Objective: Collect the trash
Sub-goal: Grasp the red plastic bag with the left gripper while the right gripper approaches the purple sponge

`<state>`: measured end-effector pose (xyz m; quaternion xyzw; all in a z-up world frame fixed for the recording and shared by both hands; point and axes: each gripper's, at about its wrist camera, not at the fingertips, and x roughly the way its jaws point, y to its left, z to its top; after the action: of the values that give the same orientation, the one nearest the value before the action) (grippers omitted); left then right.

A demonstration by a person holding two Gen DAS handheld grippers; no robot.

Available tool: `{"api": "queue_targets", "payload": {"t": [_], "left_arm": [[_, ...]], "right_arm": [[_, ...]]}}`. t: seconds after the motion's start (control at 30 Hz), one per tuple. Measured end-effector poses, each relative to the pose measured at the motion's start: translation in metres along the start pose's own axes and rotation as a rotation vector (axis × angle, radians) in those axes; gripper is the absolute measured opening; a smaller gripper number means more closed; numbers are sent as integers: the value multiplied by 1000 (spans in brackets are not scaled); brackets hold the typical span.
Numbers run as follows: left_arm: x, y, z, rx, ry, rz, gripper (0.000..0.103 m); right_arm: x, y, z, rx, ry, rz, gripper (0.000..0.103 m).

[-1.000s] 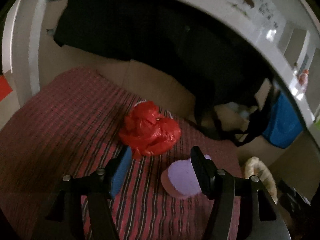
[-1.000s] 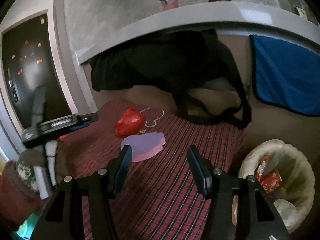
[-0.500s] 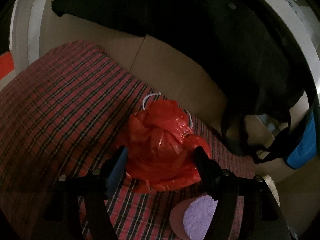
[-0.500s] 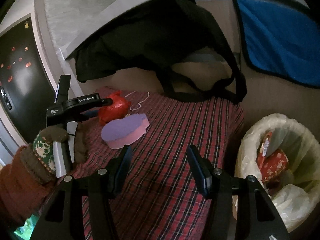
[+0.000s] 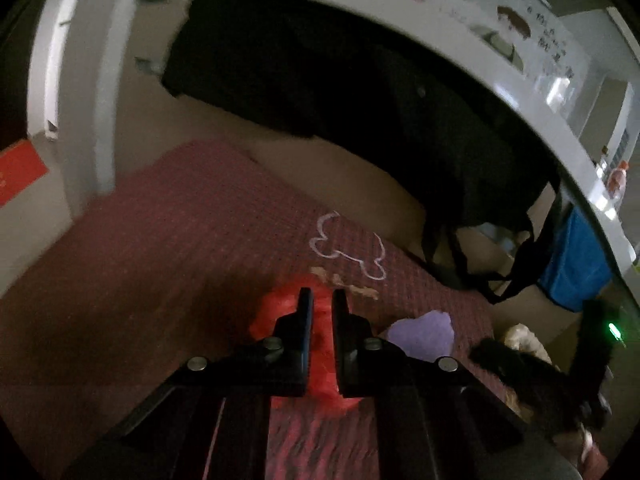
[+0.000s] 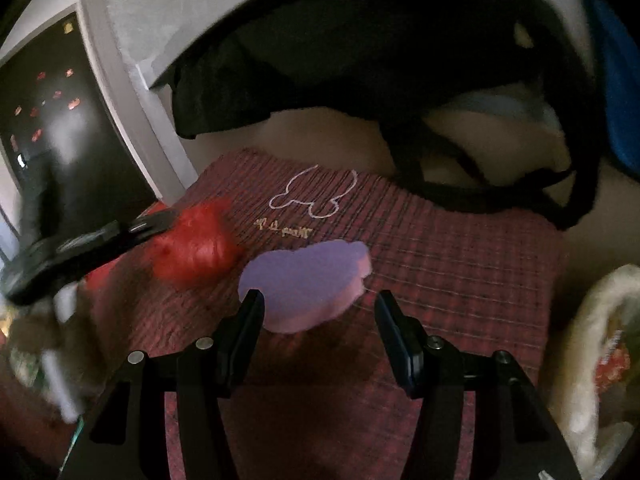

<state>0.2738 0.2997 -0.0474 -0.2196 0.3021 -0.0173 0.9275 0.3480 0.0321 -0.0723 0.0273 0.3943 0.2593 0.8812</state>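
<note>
The left gripper (image 5: 323, 300) has just closed its fingers on the red bag (image 6: 192, 246) — the right gripper (image 6: 318, 312) stays released near the purple sponge (image 6: 304, 280).

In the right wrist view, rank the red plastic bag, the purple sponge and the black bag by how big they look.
1. black bag
2. purple sponge
3. red plastic bag; it lies farther off and is blurred, so the last two are unsure.

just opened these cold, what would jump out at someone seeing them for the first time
The crumpled red plastic bag stands out first, bright against the dark plaid cloth; the left gripper has just closed on it. Next is the flat purple pad lying just ahead of the open right gripper. At the right edge, a white-lined trash bin shows some wrappers inside.
</note>
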Motion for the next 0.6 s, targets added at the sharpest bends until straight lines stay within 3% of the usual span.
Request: {"api": "queue_targets", "payload": {"t": [0.1,0.23,0.37,0.43,0.47,0.6], "left_arm": [[-25,14,-9,14,-13,27,9],[-41,36,-18,-16,2,17,9],[-46,50,-20,-71,-7,-1,10],[-47,54,-20,-86,-13,-5,11],[-49,54,-20,-85,-18,-7,13],[-52,54,-20,-72,-24,-23,31]], "right_arm": [[19,5,12,7,-1,-36,55],[34,29,24,-97,-35,-92,55],[53,54,34,-169,-27,-46,54],[68,66,37,-196,12,-2,46],[75,69,37,-203,32,5,41],[88,72,25,-208,124,42,40]]}}
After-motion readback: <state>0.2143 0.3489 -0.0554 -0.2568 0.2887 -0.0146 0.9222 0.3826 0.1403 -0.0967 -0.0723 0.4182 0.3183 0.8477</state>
